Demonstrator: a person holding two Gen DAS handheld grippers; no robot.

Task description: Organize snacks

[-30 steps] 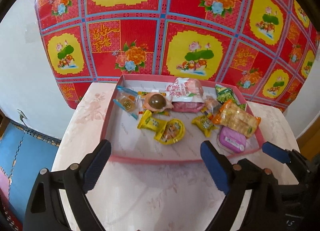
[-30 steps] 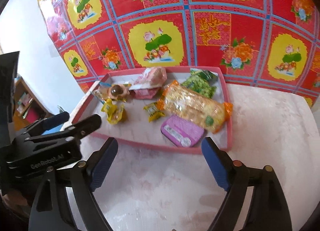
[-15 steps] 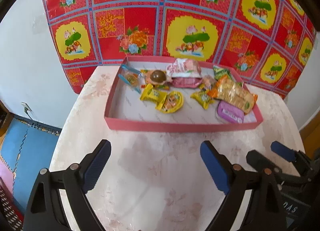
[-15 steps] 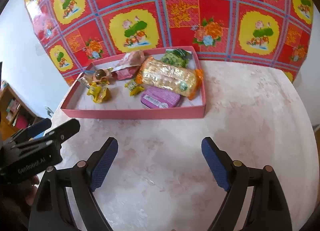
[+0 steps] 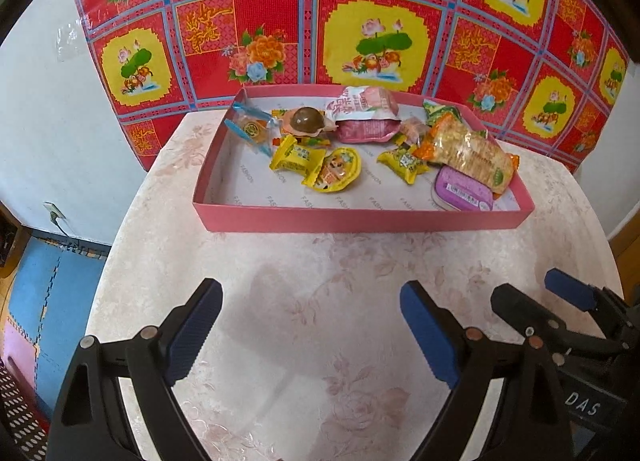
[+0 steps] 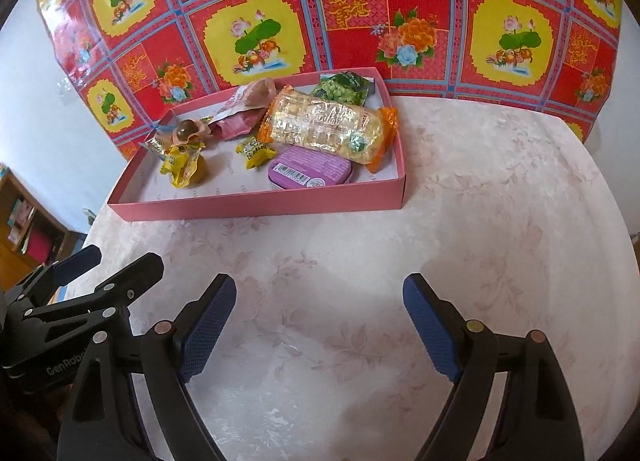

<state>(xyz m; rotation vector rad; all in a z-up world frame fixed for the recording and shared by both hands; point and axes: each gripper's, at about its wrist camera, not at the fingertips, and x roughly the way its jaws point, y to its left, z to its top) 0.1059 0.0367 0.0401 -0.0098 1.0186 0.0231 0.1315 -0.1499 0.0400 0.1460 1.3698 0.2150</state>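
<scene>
Nearest to me, my left gripper (image 5: 311, 323) hangs over the pale floral tabletop (image 5: 320, 281), jaws spread wide, nothing between the blue pads (image 5: 194, 331) and nothing touched. My right gripper (image 6: 319, 321) is the same: jaws wide apart, empty, over bare tabletop. The two tools sit side by side; each one shows at the edge of the other's view.

Past both, well clear of the fingertips, sits the pink tray (image 5: 360, 219) on the far half of the table, its far edge against the red and yellow flowered cloth (image 5: 360, 1). All the snacks lie inside it.

Near right corner of the tray: a purple tin (image 5: 462, 189), label up. Leaning over its far side is a long orange-ended cracker pack (image 5: 468, 151). Left of those, toward the middle, a small yellow candy (image 5: 404, 161), then a yellow round-ended packet (image 5: 334, 171) touching another yellow wrapper (image 5: 296, 153).

Far row, from the left: a clear blue-edged sachet (image 5: 250, 129), a brown ball in a cup-shaped pack (image 5: 306, 121), a pink and white bag (image 5: 364, 113), and a green pea packet (image 6: 344, 87) in the far right corner.
</scene>
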